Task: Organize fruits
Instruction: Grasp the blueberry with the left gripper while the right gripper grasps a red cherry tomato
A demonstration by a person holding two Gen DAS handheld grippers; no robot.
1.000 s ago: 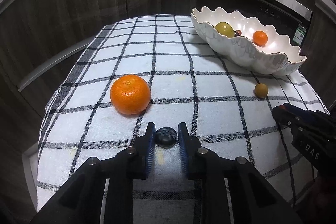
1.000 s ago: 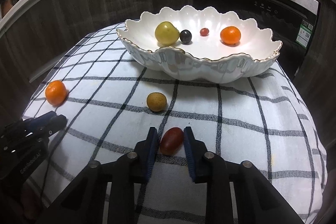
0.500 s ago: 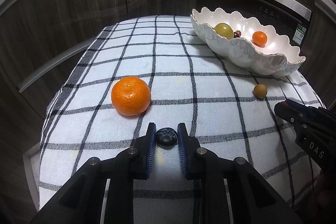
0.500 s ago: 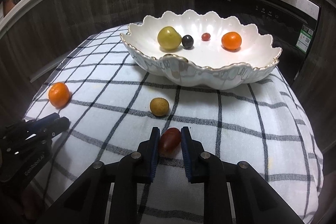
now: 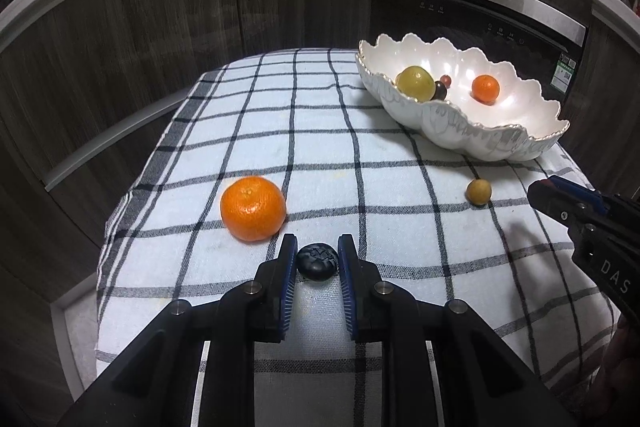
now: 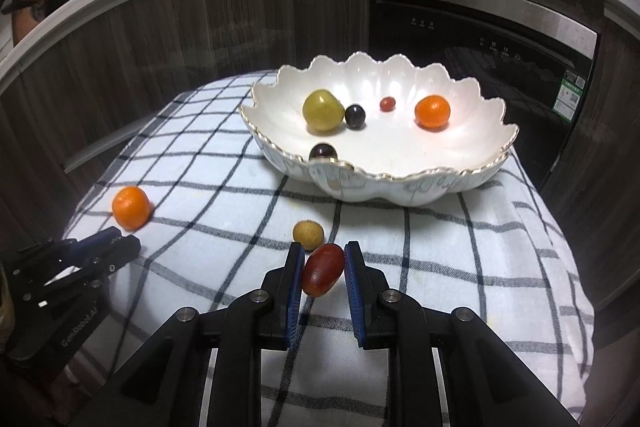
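Checked cloth [image 6: 460, 259]: white with dark grid, covering the whole work surface.

Scalloped white bowl [image 6: 400, 183]: the landmark, at the far side of the cloth. Inside lie a yellow-green fruit [image 6: 323, 109], a small orange [image 6: 432, 111], two dark grapes and a tiny red one.

Large mandarin [image 5: 253, 208]: on the cloth, well apart from the bowl, on its near left.

Left gripper [image 5: 317, 261]: clenched on a dark blueberry [image 5: 317, 261], near the mandarin, well short of the bowl. The berry is roundish, slightly wider than tall.

Right gripper [image 6: 323, 267]: clamped on a red grape [image 6: 322, 269], in front of the bowl. The grape is oblong, its long axis tilted, upper end leaning right towards the bowl.

Tan round fruit [image 6: 308, 235]: on the cloth just beyond the grape, between it and the bowl.

Handling note: judged step is carrying both fruits to the bowl. Keep the squeeze light, clear the scalloped rim, and let go low over bare porcelain so nothing rolls out.
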